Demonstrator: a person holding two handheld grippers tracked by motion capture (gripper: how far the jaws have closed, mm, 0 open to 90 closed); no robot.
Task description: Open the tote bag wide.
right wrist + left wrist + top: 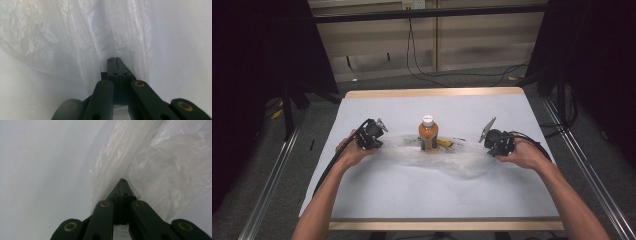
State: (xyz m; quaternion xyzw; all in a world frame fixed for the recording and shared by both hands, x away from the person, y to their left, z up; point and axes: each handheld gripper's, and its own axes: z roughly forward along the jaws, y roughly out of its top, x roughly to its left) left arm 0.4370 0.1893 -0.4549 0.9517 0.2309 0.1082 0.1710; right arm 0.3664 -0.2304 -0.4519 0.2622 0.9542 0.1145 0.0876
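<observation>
Plastic bag, clear and crumpled, lies spread across the white table with an orange bottle standing upright at its middle. The left gripper pinches the bag's left edge, jaws closed on the film; the right gripper clamps its right edge likewise.

The person wears no sleeves; both forearms are bare. Each hand carries a black two-jaw gripper, the left gripper and the right gripper, with a grey three-cornered plate on top and a black cable behind. The matte black jaws have flat linkage bars with round brass-coloured rivets.
</observation>
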